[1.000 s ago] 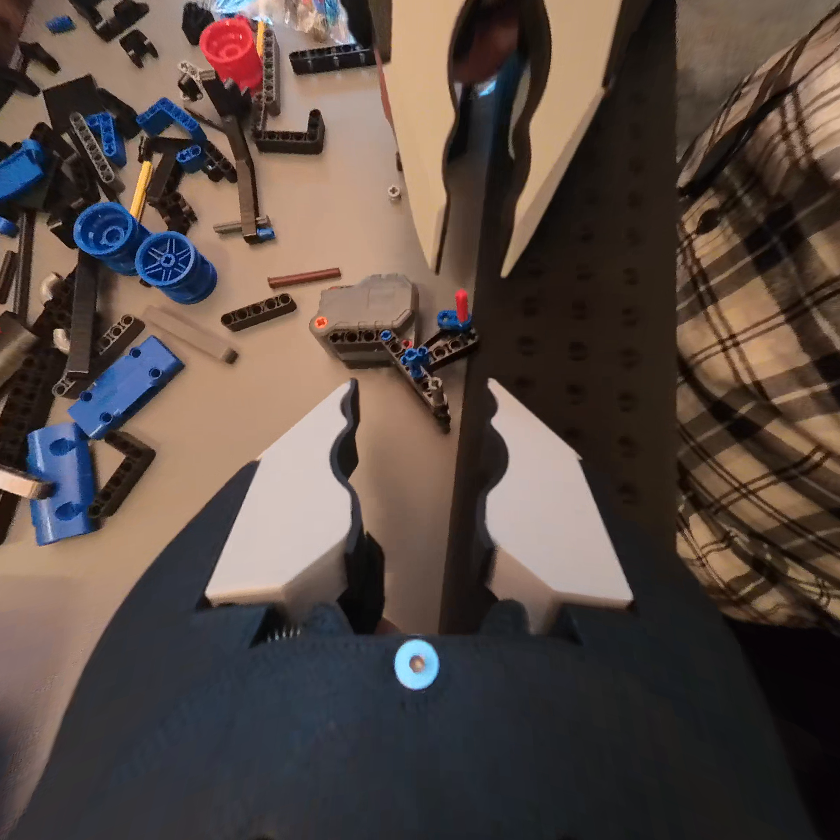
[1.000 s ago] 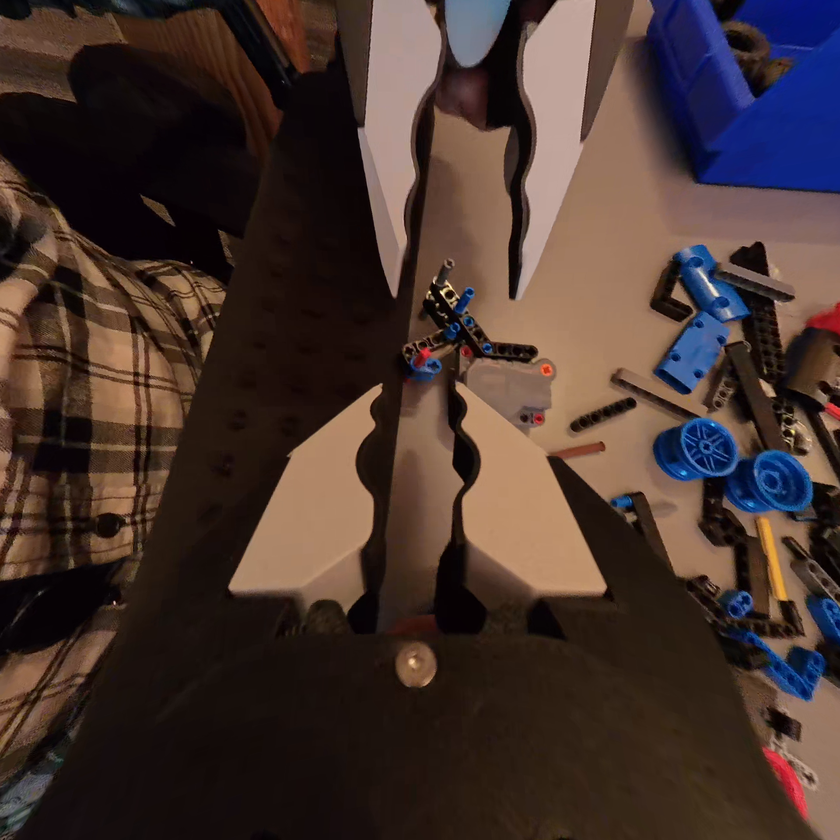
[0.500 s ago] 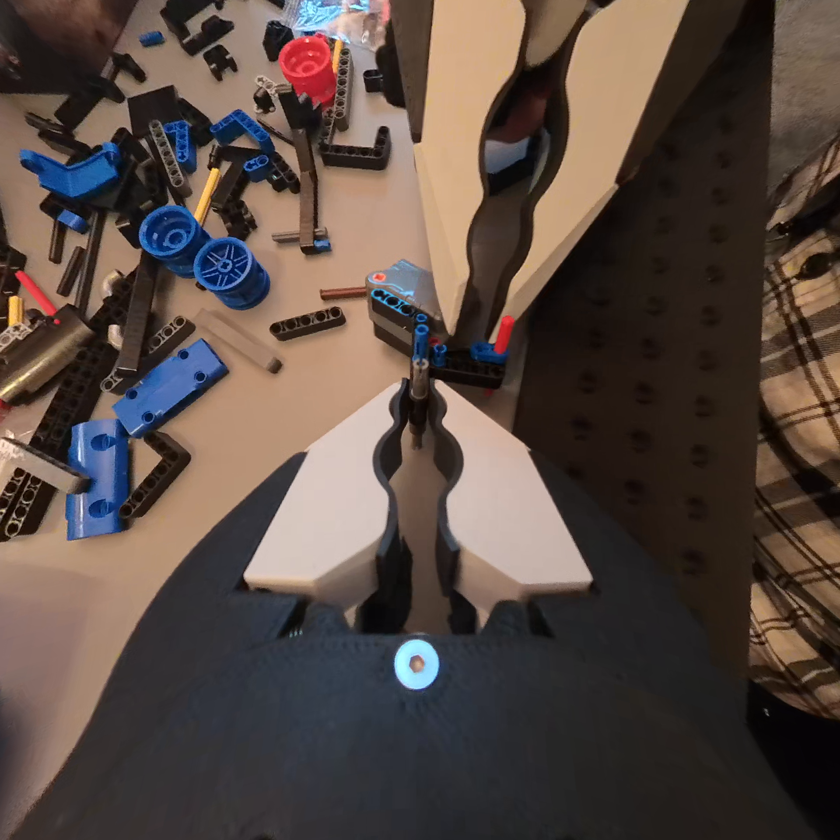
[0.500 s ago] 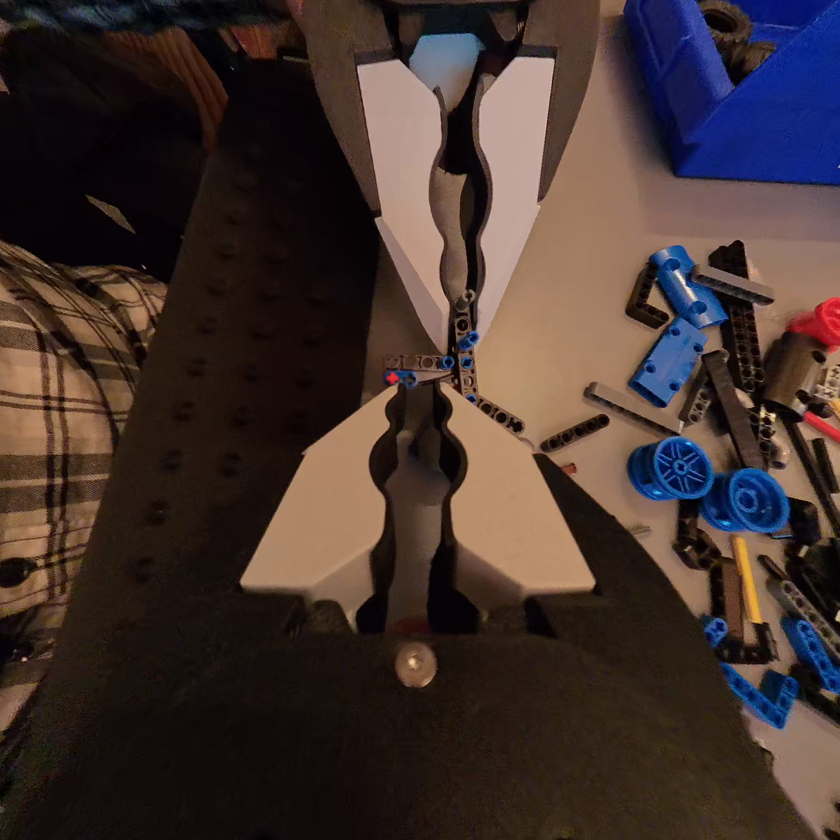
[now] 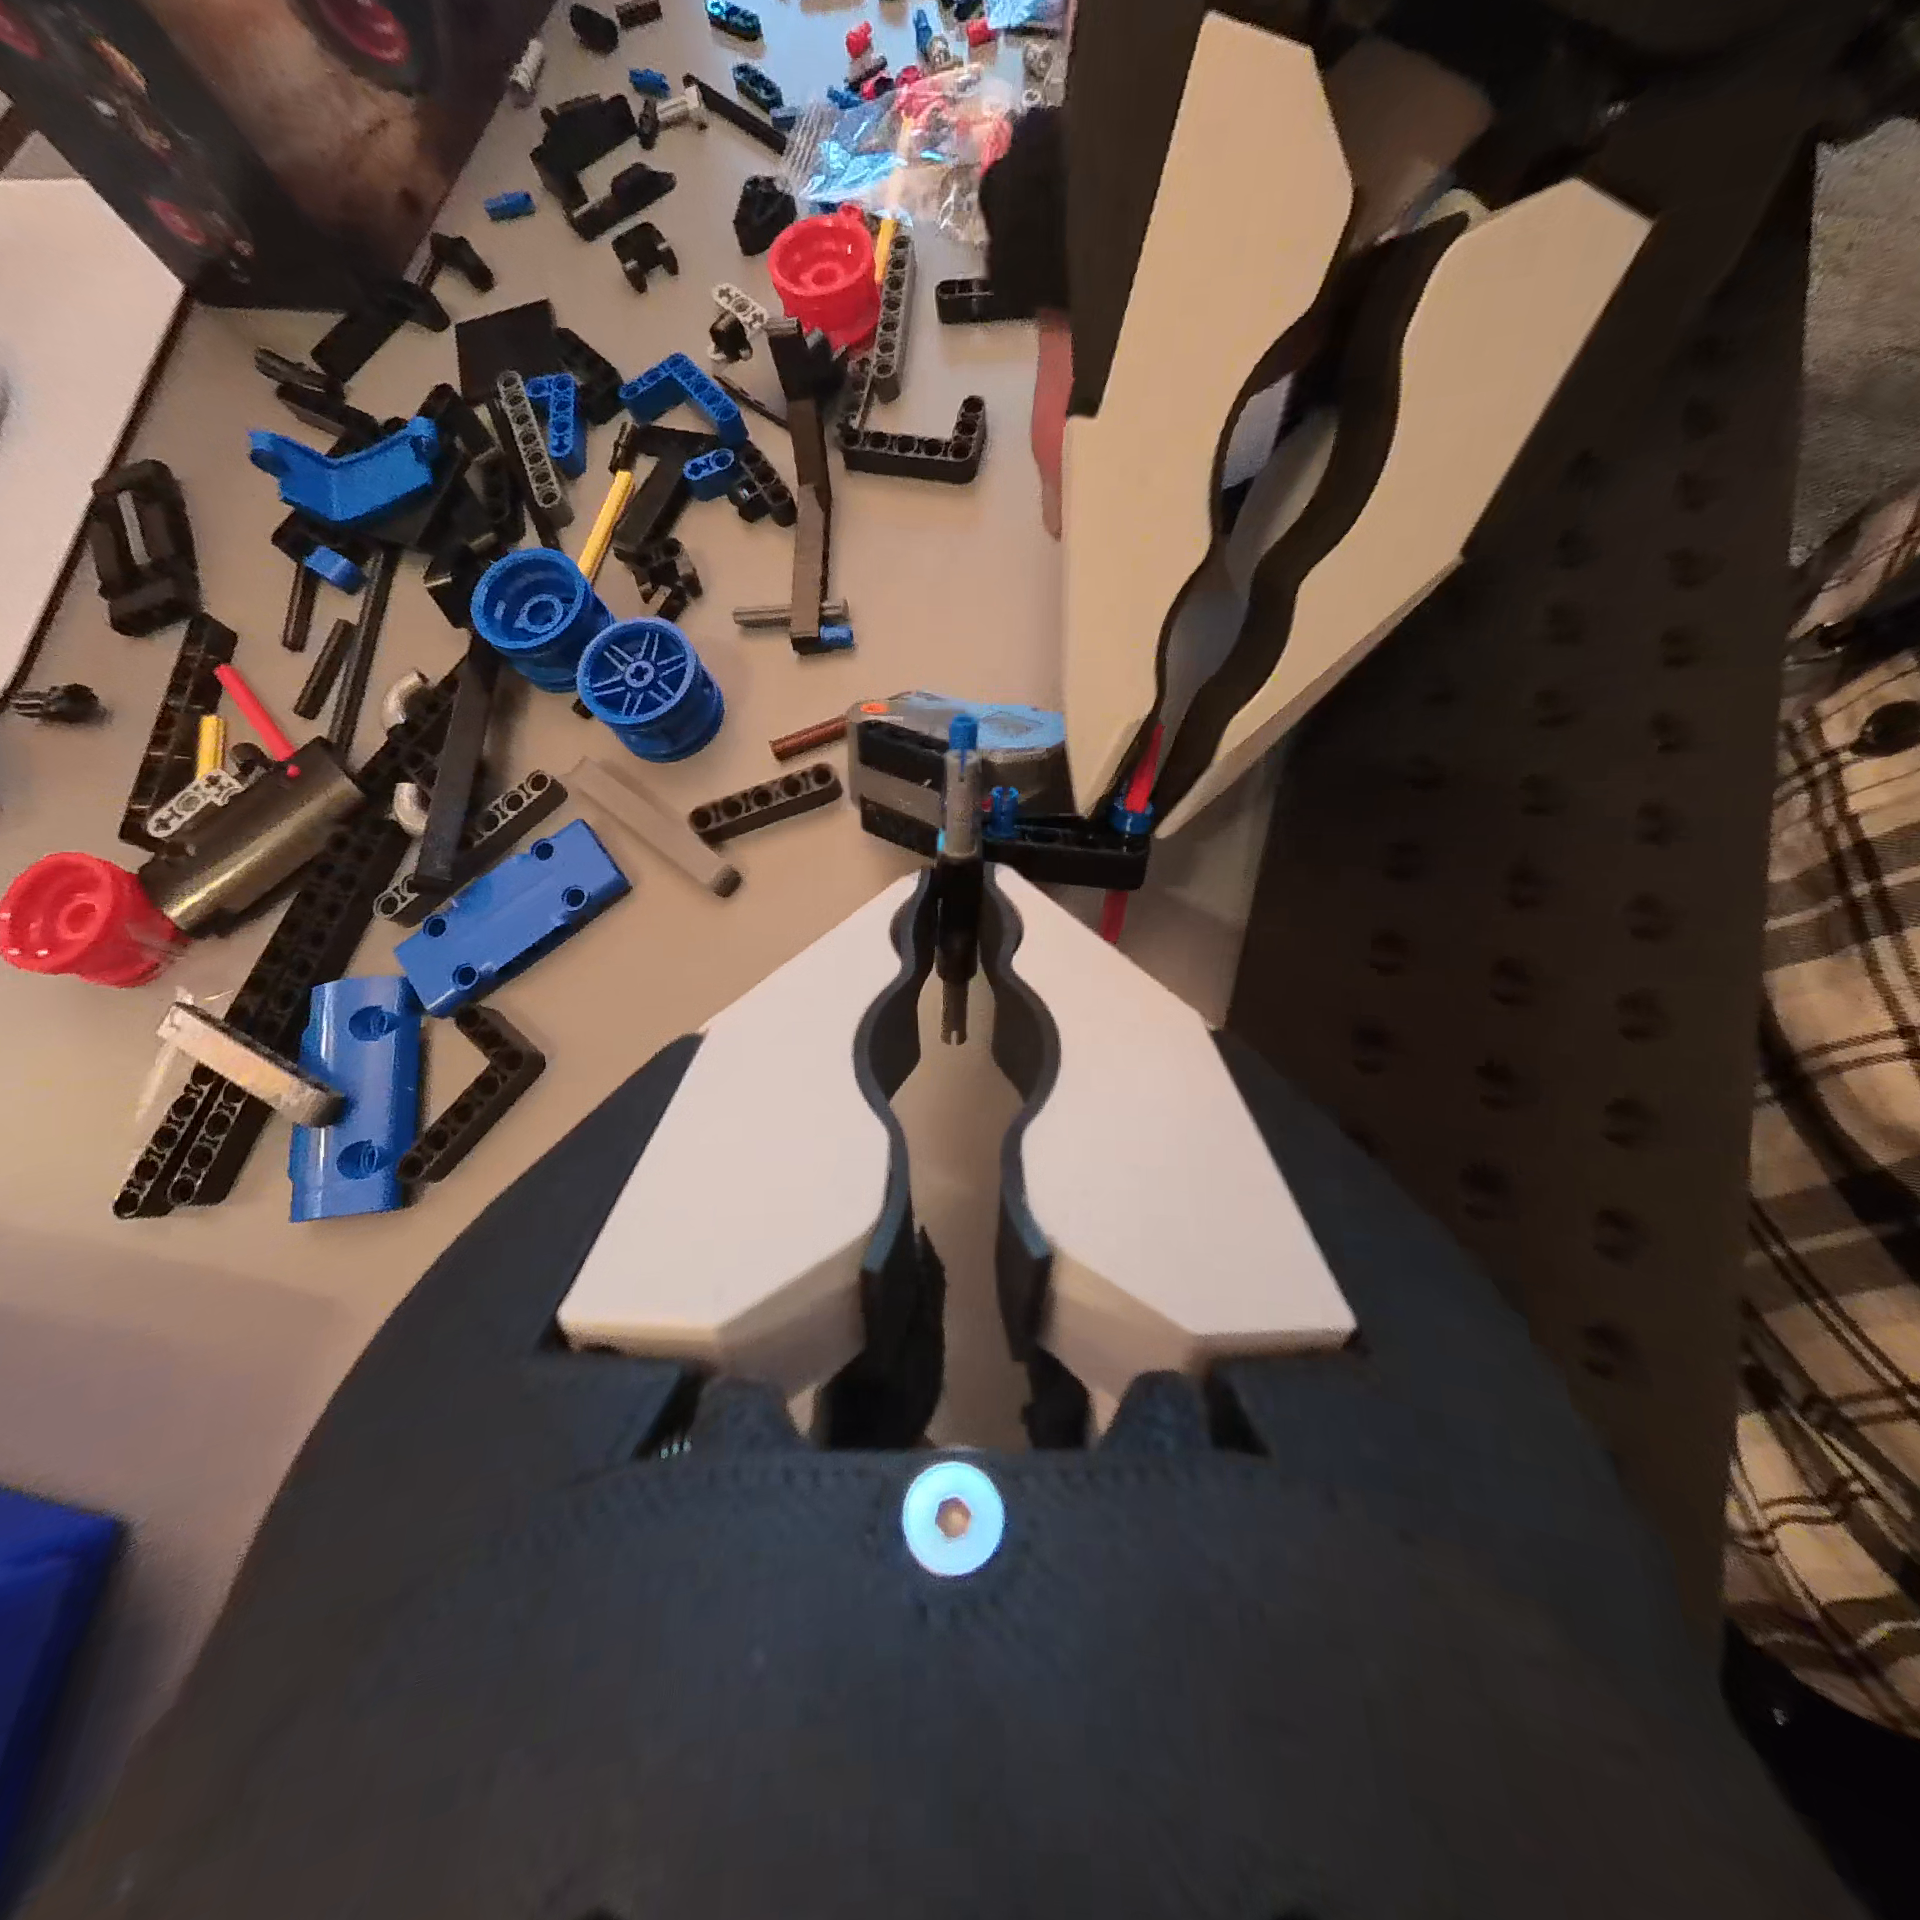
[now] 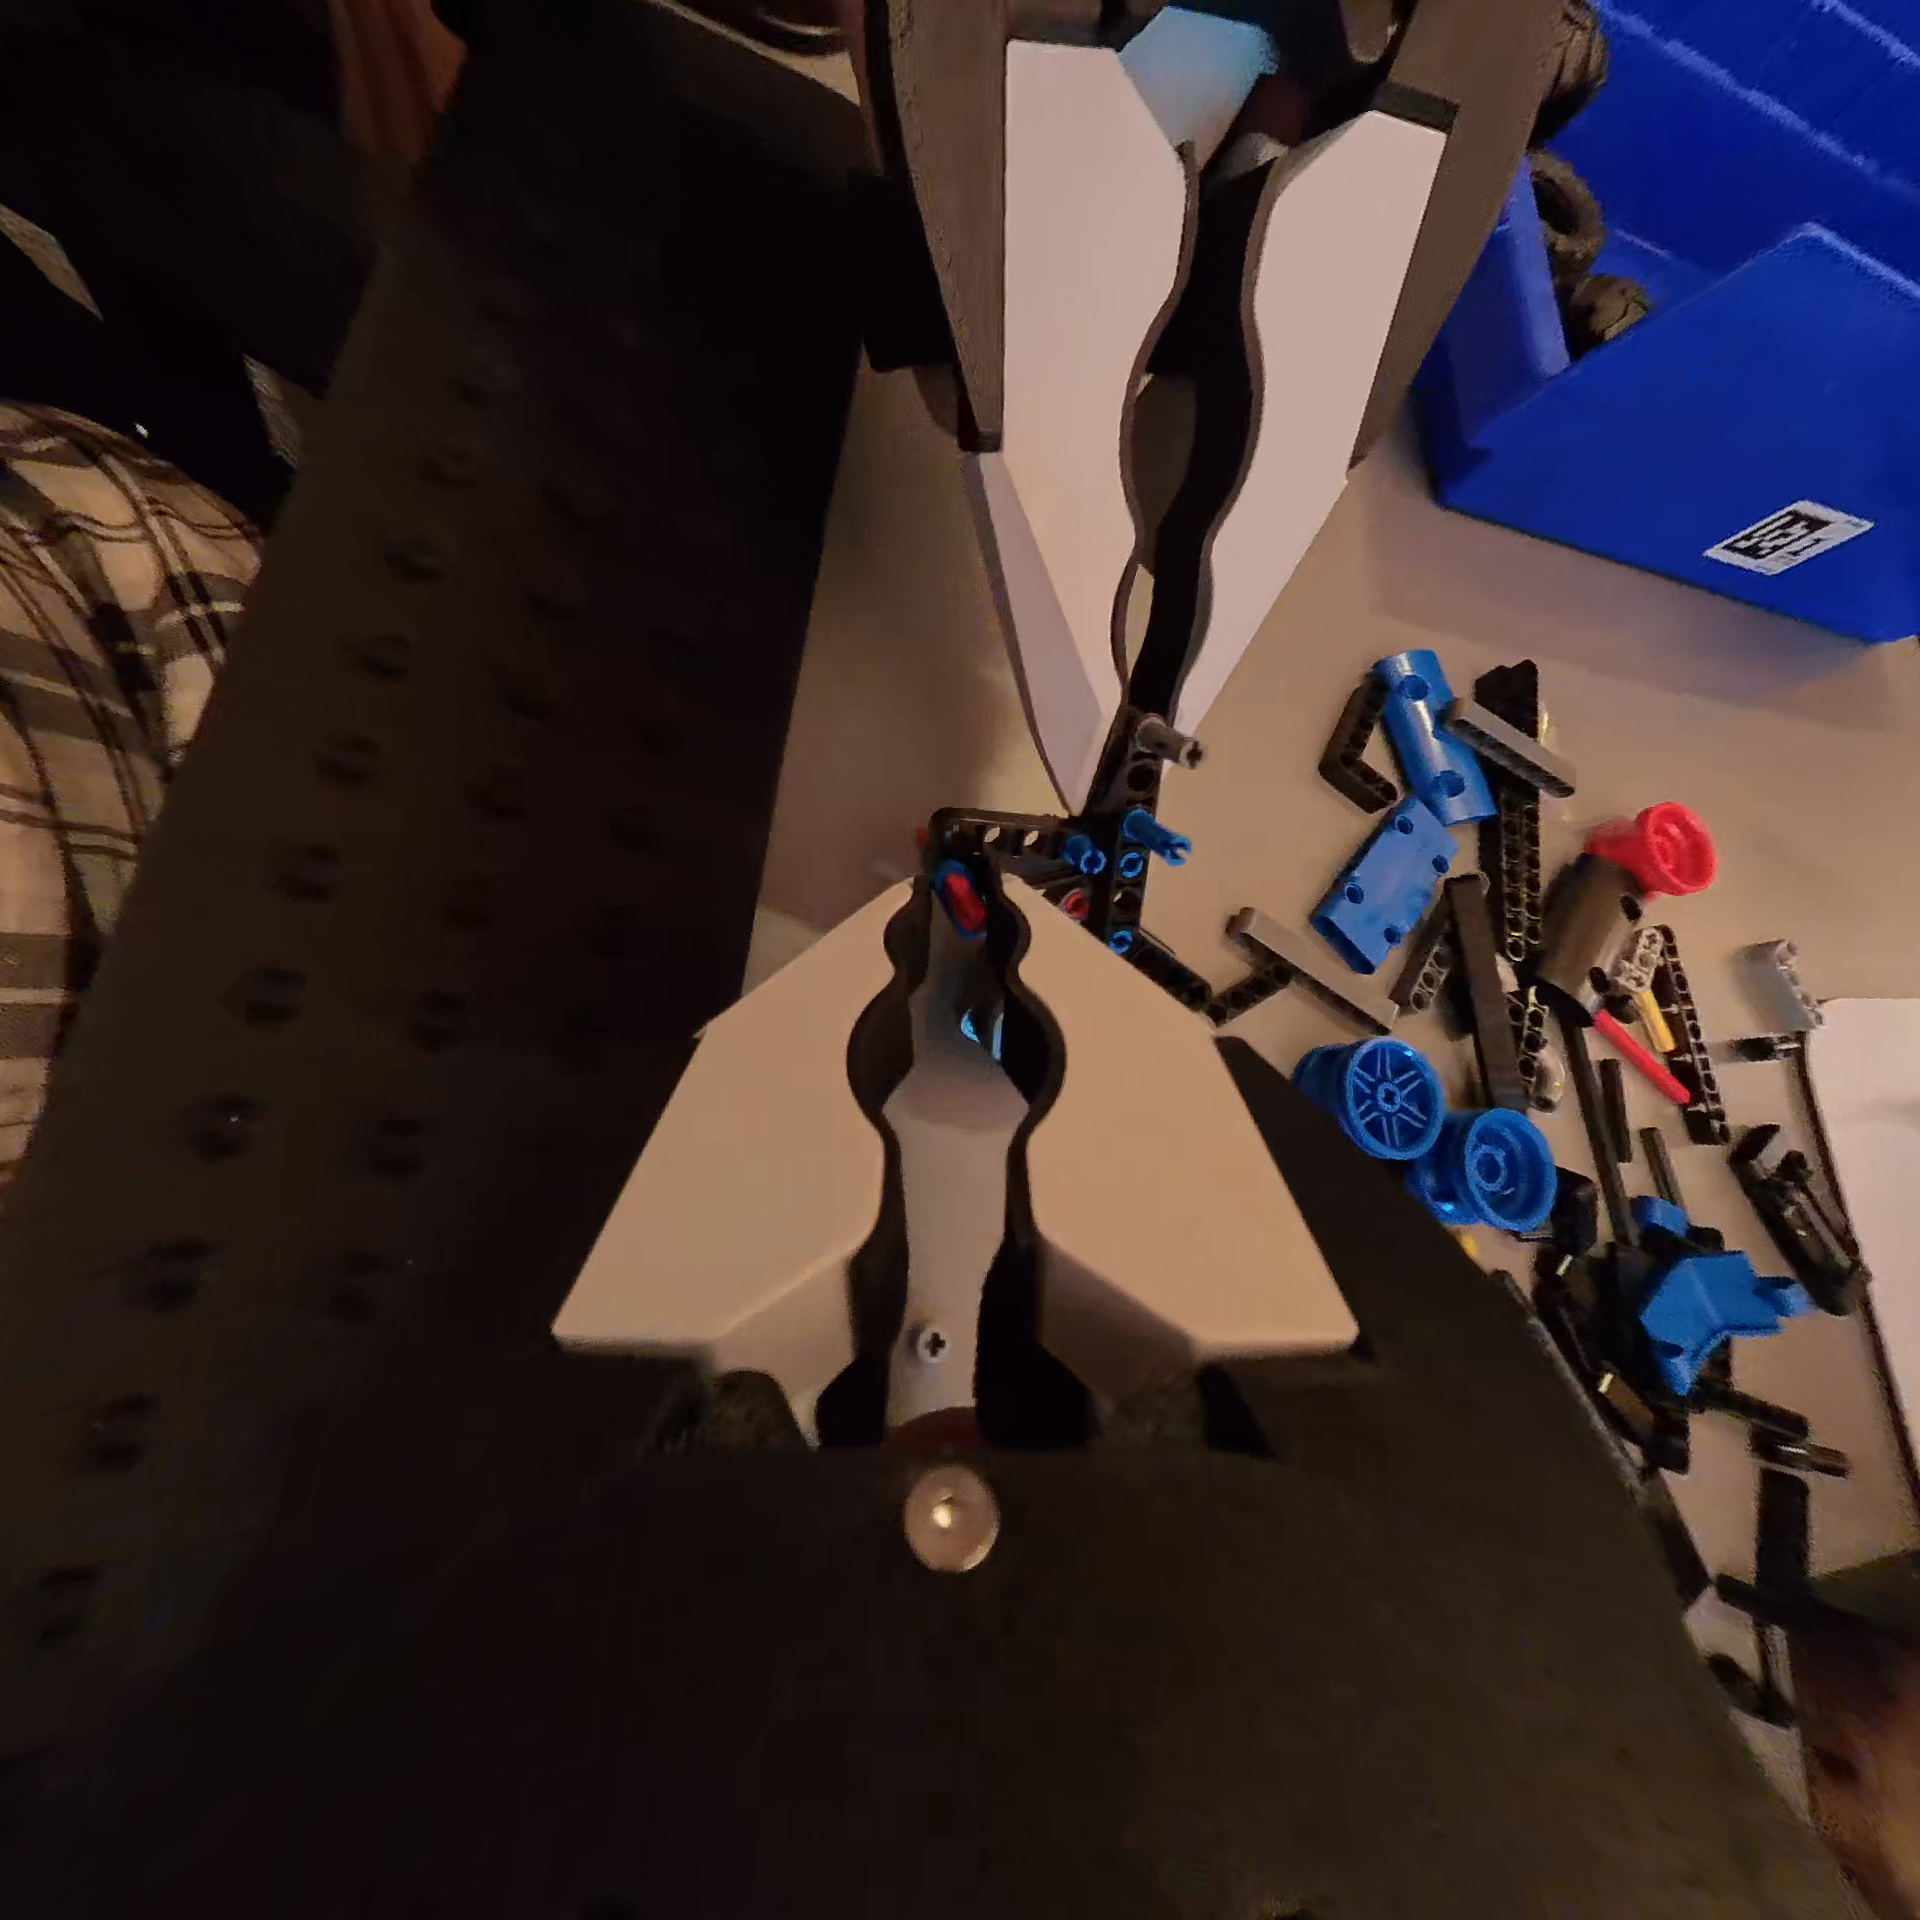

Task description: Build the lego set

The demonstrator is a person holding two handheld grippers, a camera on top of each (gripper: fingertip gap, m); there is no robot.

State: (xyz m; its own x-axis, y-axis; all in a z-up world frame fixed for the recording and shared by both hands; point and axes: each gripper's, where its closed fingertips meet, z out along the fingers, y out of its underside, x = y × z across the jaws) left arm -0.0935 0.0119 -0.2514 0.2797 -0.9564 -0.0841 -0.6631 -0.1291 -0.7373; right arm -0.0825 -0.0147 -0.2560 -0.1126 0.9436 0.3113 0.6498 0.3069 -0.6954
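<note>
Pale grey, wavy-edged fingers of the left gripper [image 5: 956, 894] are pressed together at their tips on one end of a small black lego assembly of studless beams with blue pins [image 5: 1023, 831], held above the beige tabletop [image 5: 935, 540]. From the opposite side, the right gripper [image 6: 961, 899] pinches the other end of that same assembly, where a red pin in a blue connector [image 6: 961, 899] sits between its fingertips. In the right wrist view the assembly reads as two black holed beams meeting at an angle, with a grey axle stub sticking out near the left gripper's tips.

Just beyond the assembly, in the left wrist view, a grey blocky lego motor piece [image 5: 956, 743] lies on the table, with a short dark-brown axle [image 5: 805, 736] beside it and a short black five-hole beam [image 5: 764, 800] near it. A little farther left lie two blue ribbed wheel hubs [image 5: 592, 649] side by side, a flat blue panel [image 5: 509, 914] and a curved blue panel [image 5: 353, 1101]. A red wheel hub [image 5: 73, 920] lies at the left edge and another red hub [image 5: 826, 270] stands farther back among scattered black beams.

A dark perforated board [image 5: 1507, 935] runs along the table's edge next to a person's plaid sleeve [image 5: 1839, 1195]. Far off in the right wrist view sits a blue plastic bin [image 6: 1714, 395] with black tyres inside.
</note>
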